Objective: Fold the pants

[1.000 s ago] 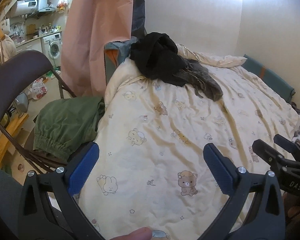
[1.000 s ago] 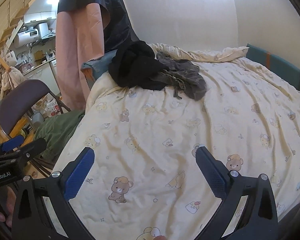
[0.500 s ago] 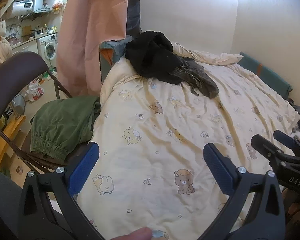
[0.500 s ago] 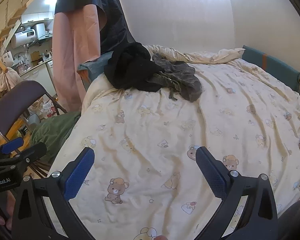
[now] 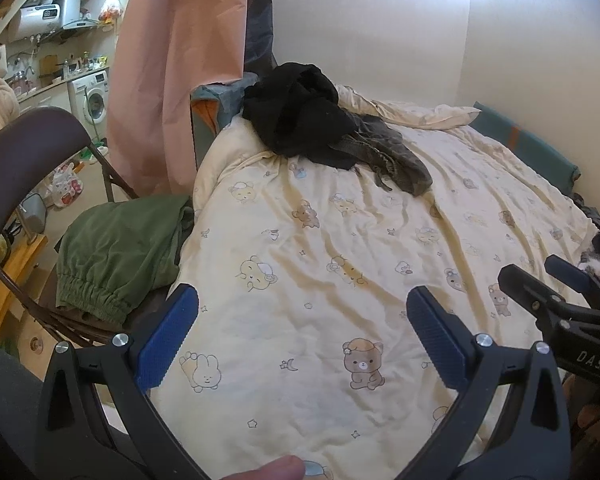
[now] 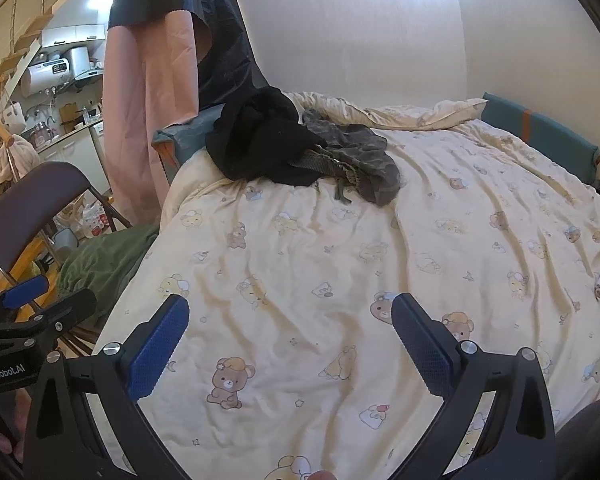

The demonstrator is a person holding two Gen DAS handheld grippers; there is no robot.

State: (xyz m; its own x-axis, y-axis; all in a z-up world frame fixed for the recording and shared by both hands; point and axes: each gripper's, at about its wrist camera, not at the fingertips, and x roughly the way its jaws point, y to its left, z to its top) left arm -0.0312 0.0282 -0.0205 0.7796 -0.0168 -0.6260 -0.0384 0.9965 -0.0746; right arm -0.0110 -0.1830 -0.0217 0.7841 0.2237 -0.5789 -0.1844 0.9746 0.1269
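Clothes pile (image 5: 324,136) nearer | both tongs (image 5: 302,330) (image 6: 290,334) wide | chair (image 5: 24,152) left

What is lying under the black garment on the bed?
The black garment partly covers a grey-green garment; both lie on the bear-print duvet. What else it hides cannot be seen.

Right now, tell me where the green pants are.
The green pants lie folded on the seat of the chair at the left edge of the bed, low left in both views, beyond the left gripper.
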